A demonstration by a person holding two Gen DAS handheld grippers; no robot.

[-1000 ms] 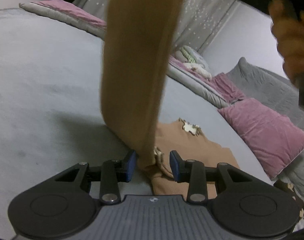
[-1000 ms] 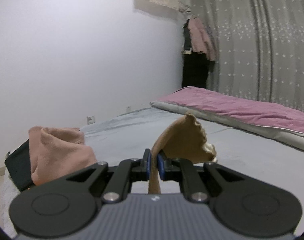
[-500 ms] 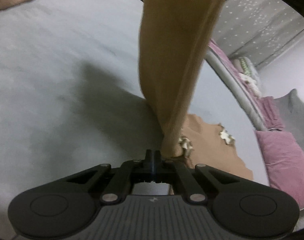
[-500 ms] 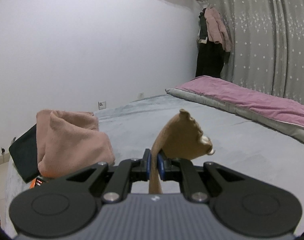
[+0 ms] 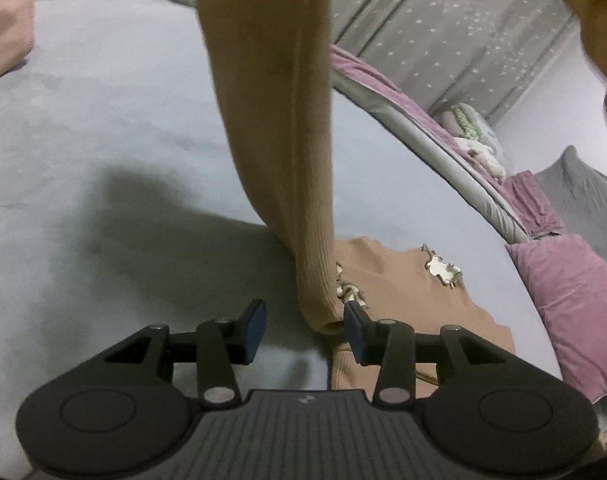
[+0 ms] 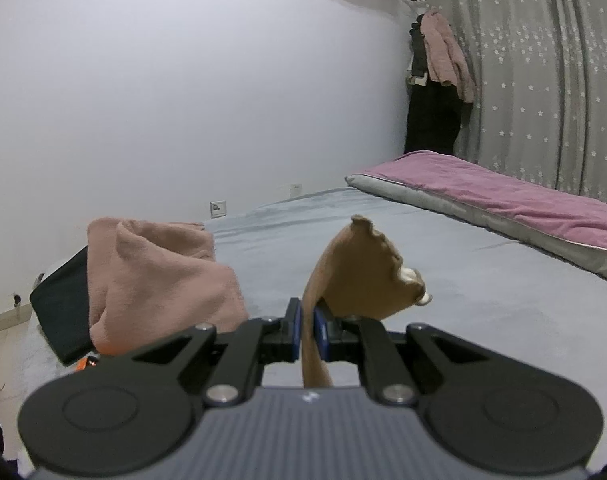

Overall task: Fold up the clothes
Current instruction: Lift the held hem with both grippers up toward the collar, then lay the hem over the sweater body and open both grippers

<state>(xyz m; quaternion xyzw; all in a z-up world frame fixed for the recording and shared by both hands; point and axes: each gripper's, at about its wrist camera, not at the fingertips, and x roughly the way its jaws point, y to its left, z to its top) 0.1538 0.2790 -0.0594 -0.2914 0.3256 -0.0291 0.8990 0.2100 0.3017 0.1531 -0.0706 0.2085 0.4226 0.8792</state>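
A tan knit sweater with white patches lies partly on the grey bed. One long sleeve rises from it out of the top of the left wrist view. My left gripper stands open, and the sleeve's ribbed lower end hangs between its fingers, close to the right pad. In the right wrist view my right gripper is shut on the tan sweater's scalloped edge, held up above the bed.
A pink garment lies heaped on a dark item at the bed's left end. A pink and grey quilt runs along the star-patterned curtain. Pink pillows lie to the right. A person's hand shows at top right.
My left gripper was open a second ago, closed half a second ago and is open again now, with the sleeve end between its fingers. The right gripper keeps its hold on the sweater.
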